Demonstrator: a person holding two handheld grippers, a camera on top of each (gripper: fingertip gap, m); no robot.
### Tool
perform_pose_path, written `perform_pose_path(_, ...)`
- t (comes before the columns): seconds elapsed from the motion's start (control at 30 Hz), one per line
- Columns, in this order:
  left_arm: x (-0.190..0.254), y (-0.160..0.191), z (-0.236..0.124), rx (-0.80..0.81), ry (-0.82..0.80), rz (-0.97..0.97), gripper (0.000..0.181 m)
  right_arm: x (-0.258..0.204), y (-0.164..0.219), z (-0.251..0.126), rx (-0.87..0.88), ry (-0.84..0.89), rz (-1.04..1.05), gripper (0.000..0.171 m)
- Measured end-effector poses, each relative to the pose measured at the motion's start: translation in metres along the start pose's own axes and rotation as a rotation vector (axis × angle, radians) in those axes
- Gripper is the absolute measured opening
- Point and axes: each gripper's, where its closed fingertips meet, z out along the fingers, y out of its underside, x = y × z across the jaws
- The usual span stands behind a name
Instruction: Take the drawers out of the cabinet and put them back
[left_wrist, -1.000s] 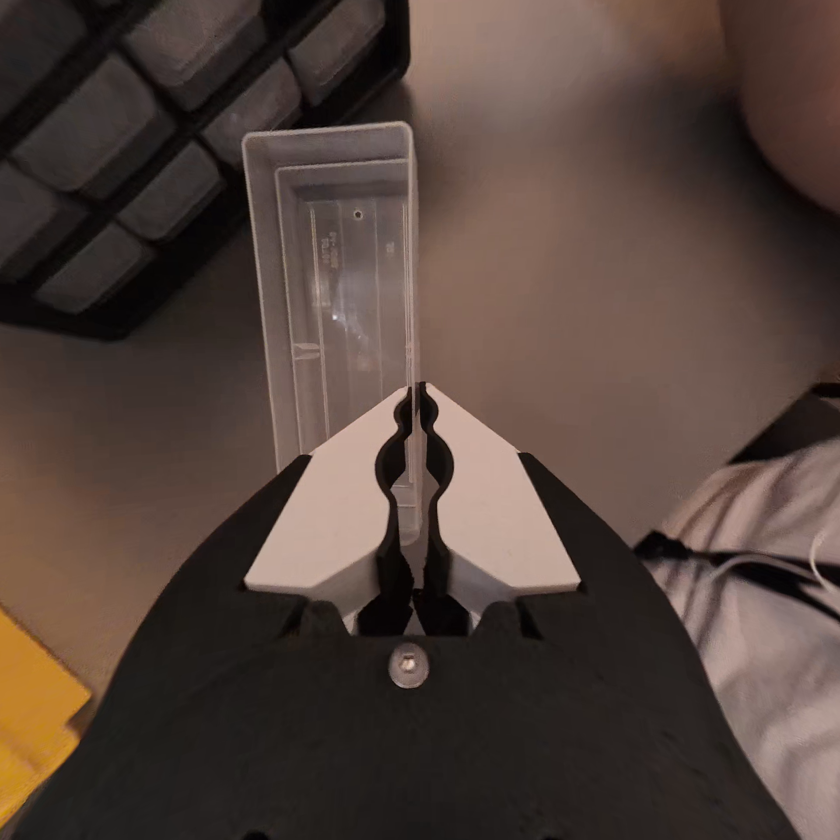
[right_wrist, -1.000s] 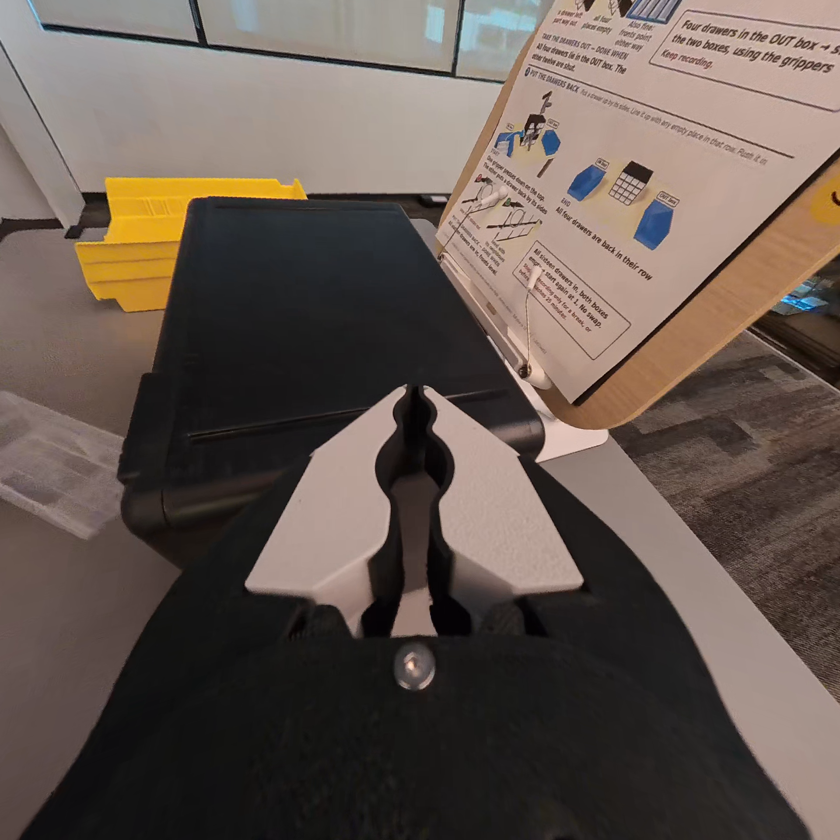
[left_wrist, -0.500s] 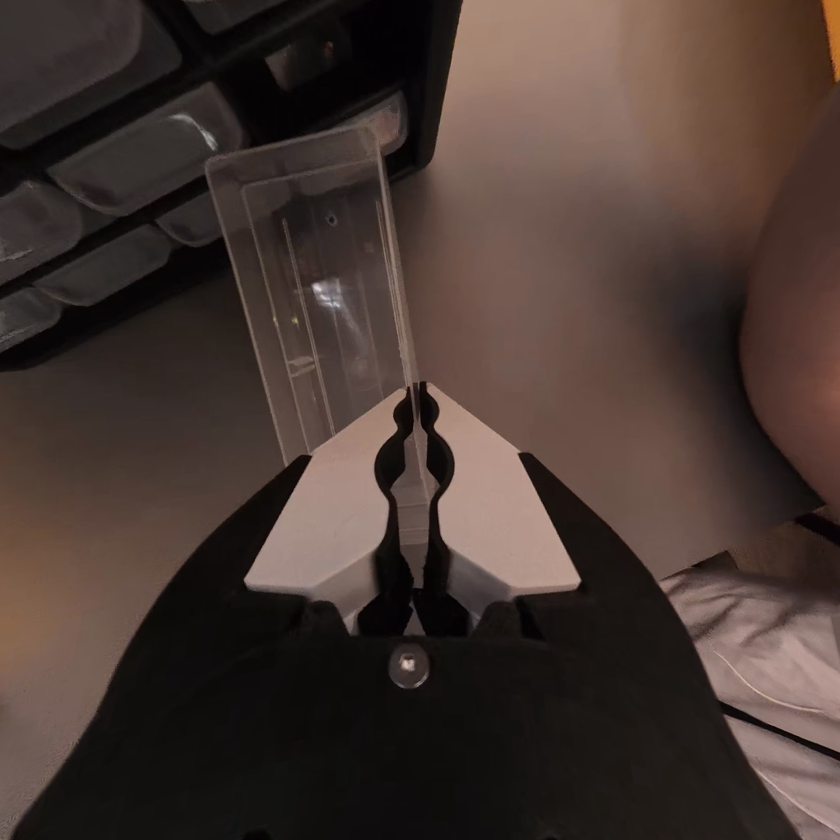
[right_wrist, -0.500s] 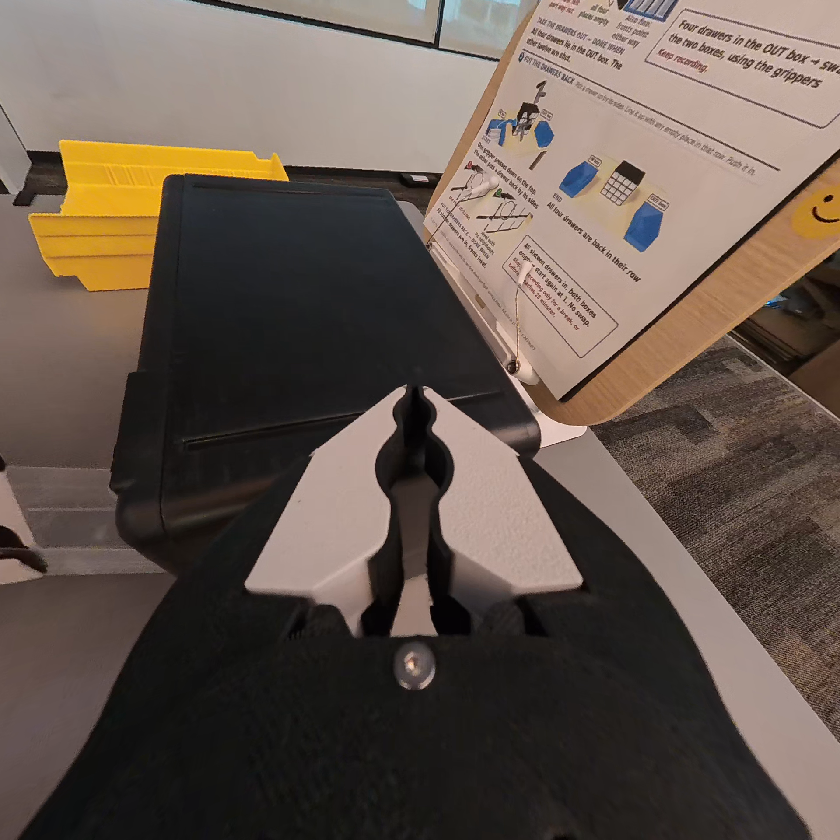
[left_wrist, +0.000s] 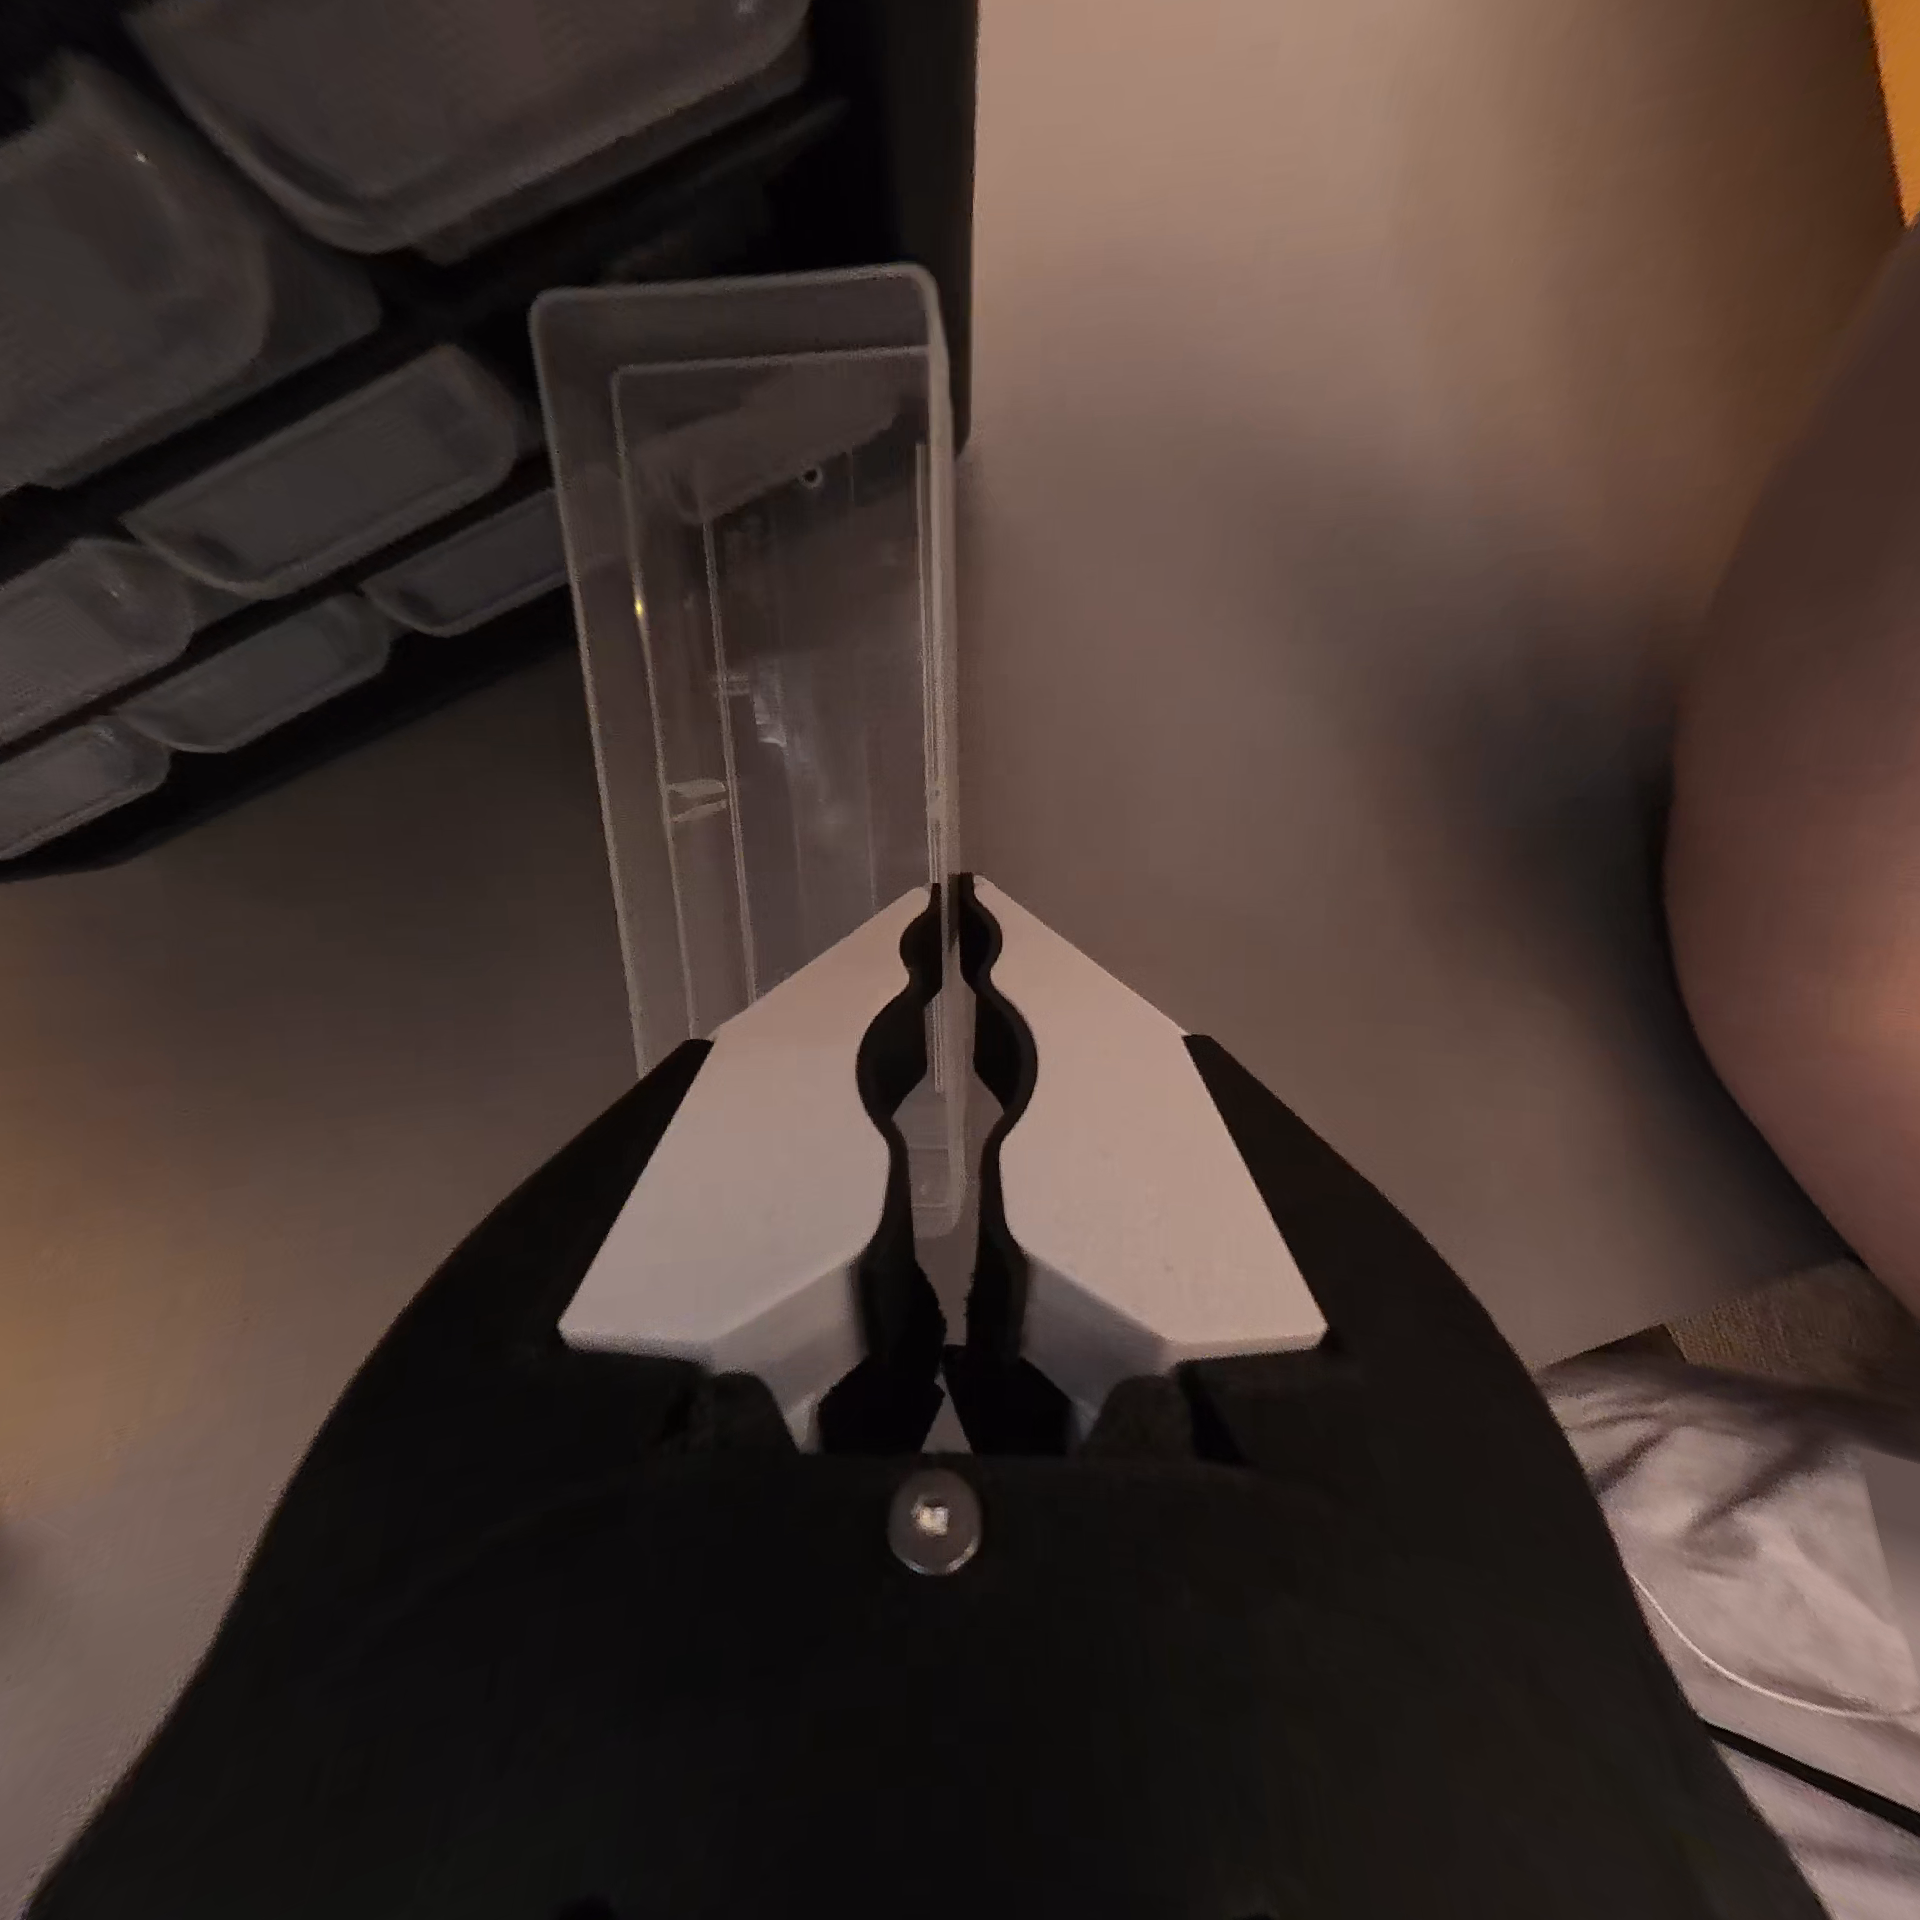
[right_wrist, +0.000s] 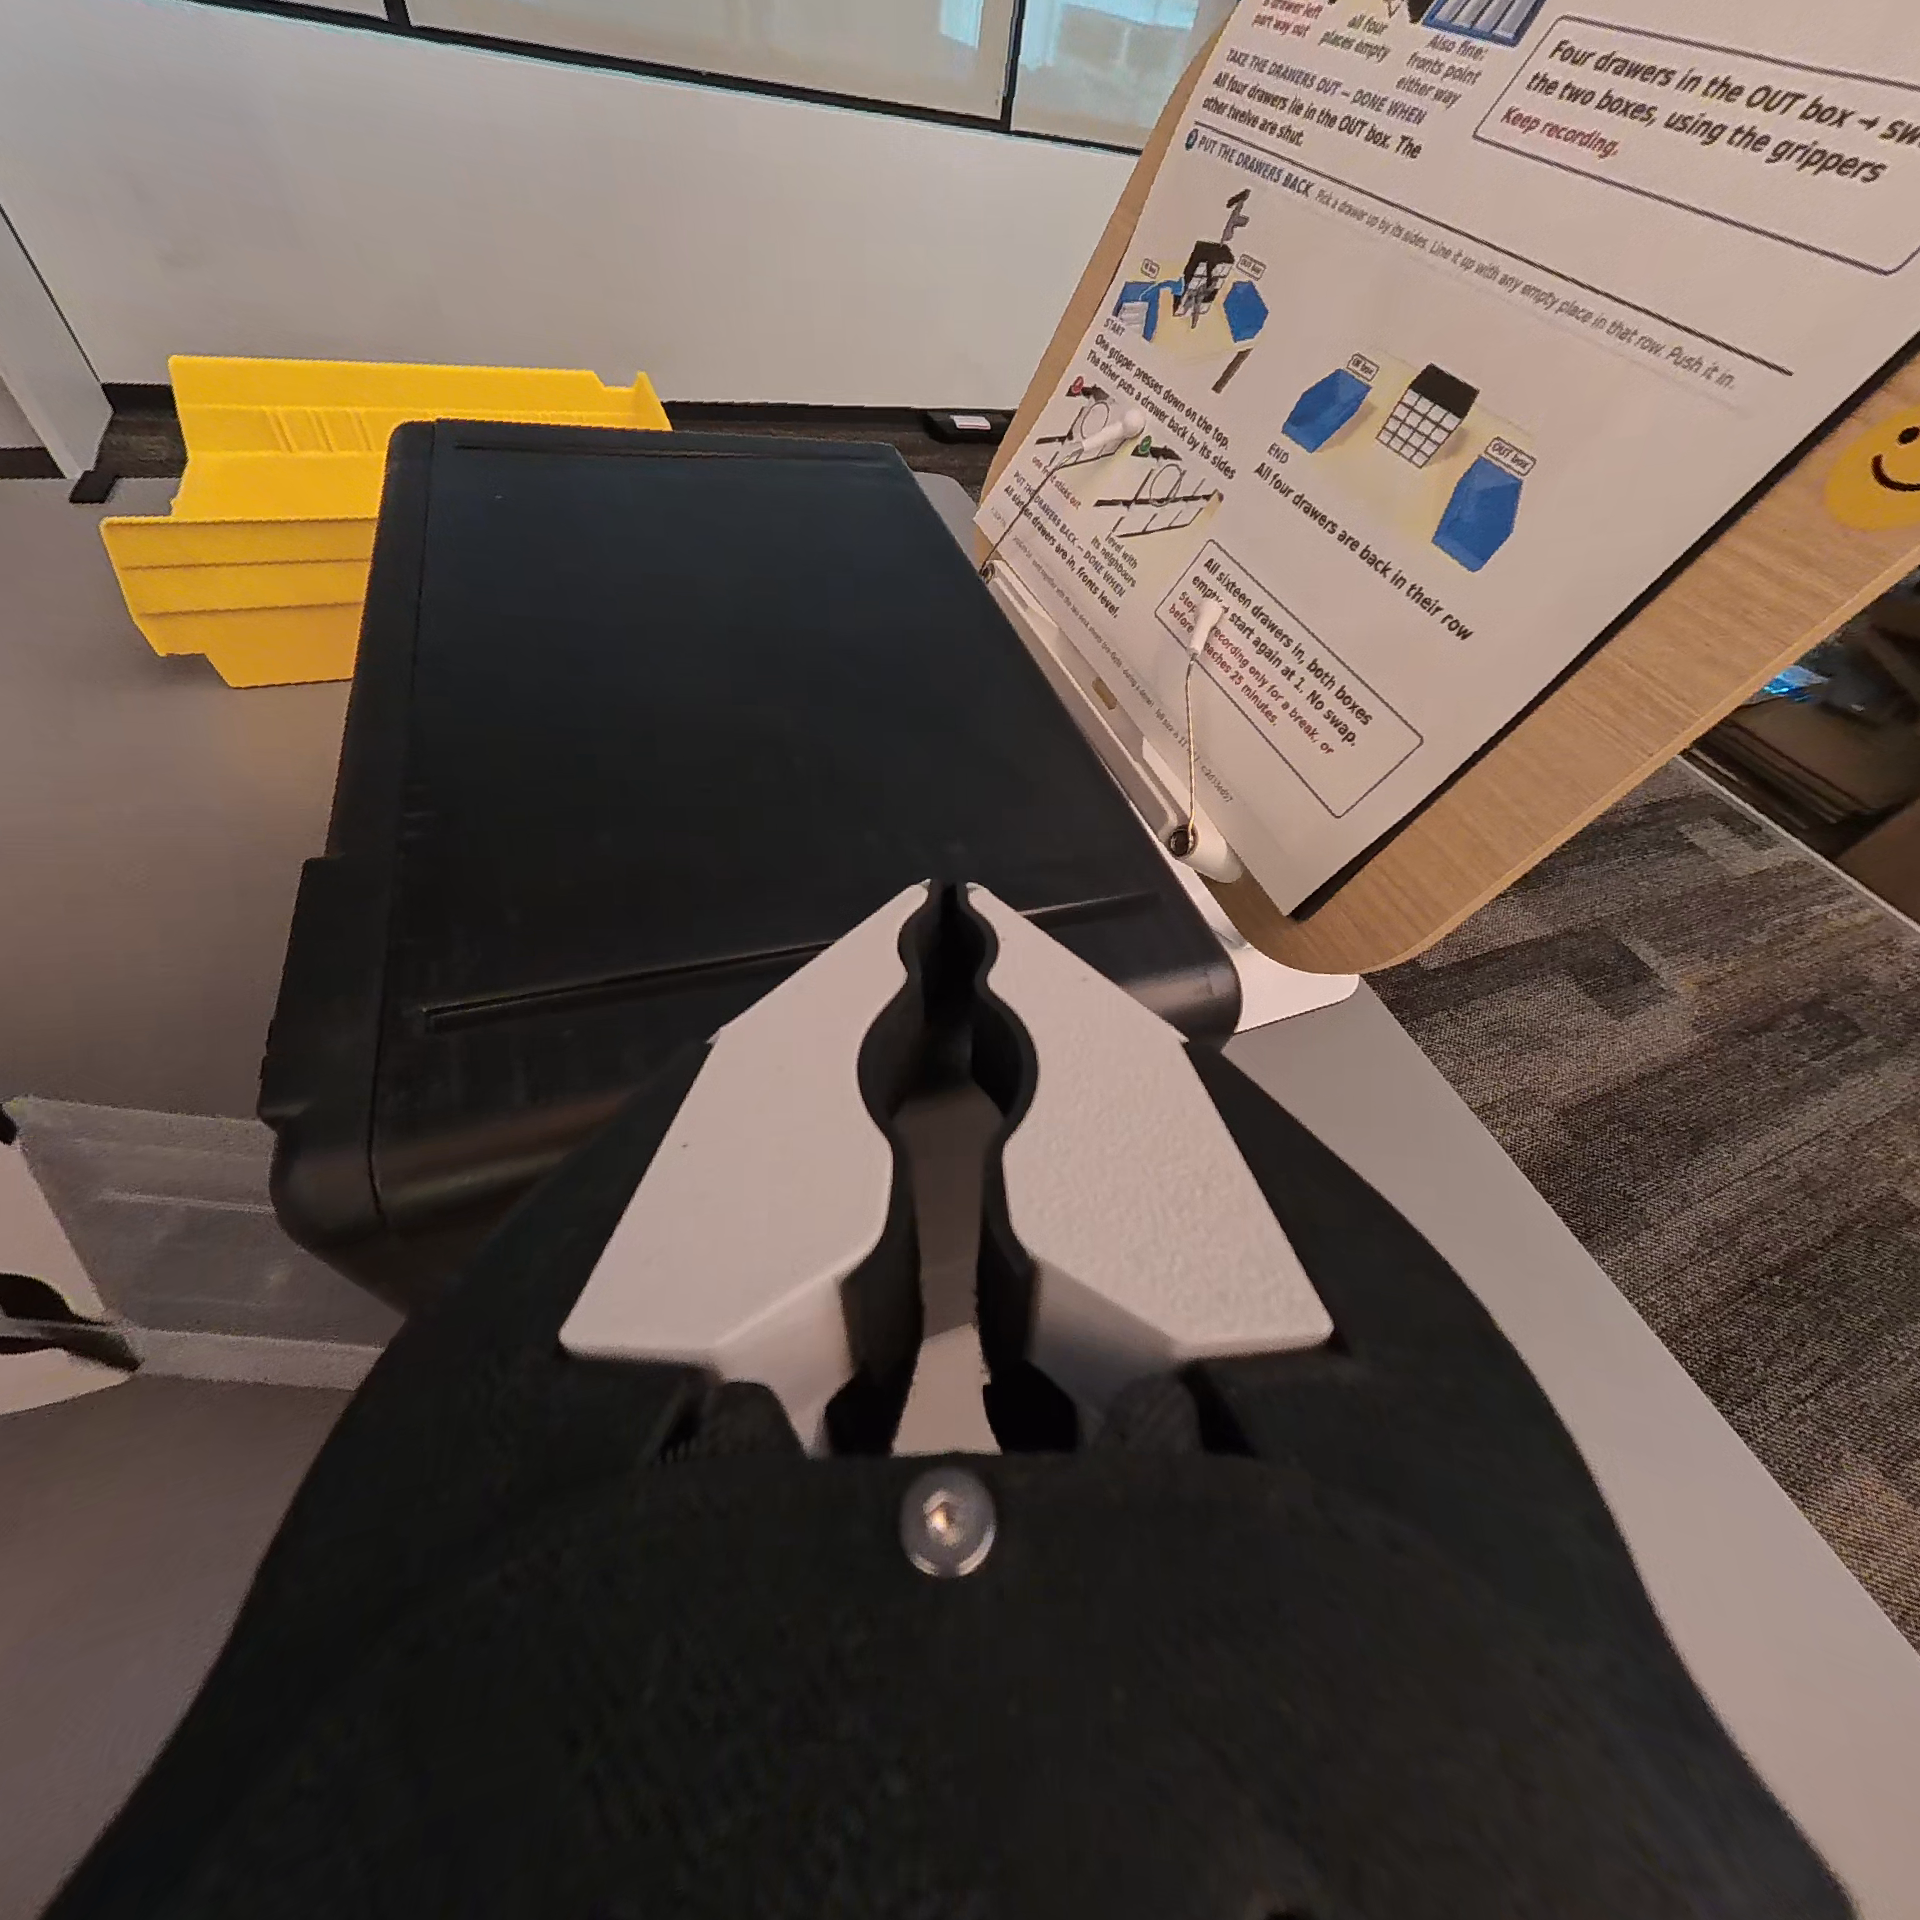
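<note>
My left gripper (left_wrist: 951, 883) is shut on the right side wall of a clear plastic drawer (left_wrist: 769, 644), holding it above the grey table. The drawer's far end points at the lower right corner of the black cabinet (left_wrist: 925, 156), whose other clear drawers (left_wrist: 322, 488) sit in their slots. My right gripper (right_wrist: 948, 891) is shut and empty, its tips over the near end of the cabinet's black top (right_wrist: 675, 675). The clear drawer (right_wrist: 156, 1247) and a bit of the left gripper show at the left edge of the right wrist view.
A yellow bin (right_wrist: 312, 499) stands behind the cabinet on the left. A wooden board with an instruction sheet (right_wrist: 1455, 416) leans close on the cabinet's right. A person's arm (left_wrist: 1808, 727) and pale clothing (left_wrist: 1766, 1558) are at the right in the left wrist view. The table edge (right_wrist: 1558, 1299) runs along carpet.
My left gripper has carried the clear drawer closer to the cabinet's lower right corner. The right gripper has shifted a little over the cabinet top and stayed shut.
</note>
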Motion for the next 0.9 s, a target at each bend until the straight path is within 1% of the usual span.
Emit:
perform_pose_path(0.03,0.001,-0.001,-0.001,0.000,0.006,-0.002,0.000,0.000,0.000,0.000,0.001,-0.002,0.002,0.000)
perform_pose_path(0.3,-0.002,0.001,0.007,-0.046,0.006,-0.040,0.000,0.000,0.000,0.000,0.006,-0.007,0.009,0.000)
perform_pose_path(0.63,-0.003,-0.002,0.009,-0.036,0.035,-0.087,0.000,0.000,0.000,0.000,0.012,-0.014,0.018,0.000)
perform_pose_path(0.73,-0.001,-0.003,0.011,-0.047,0.001,-0.071,0.000,0.000,0.000,0.000,0.011,-0.015,0.018,0.000)
perform_pose_path(0.8,0.001,0.002,0.014,-0.070,-0.022,-0.044,0.000,0.000,0.000,0.000,0.011,-0.014,0.019,0.000)
perform_pose_path(0.9,0.008,0.019,0.019,-0.087,-0.004,-0.008,0.000,-0.001,0.000,0.000,0.012,-0.017,0.018,0.000)
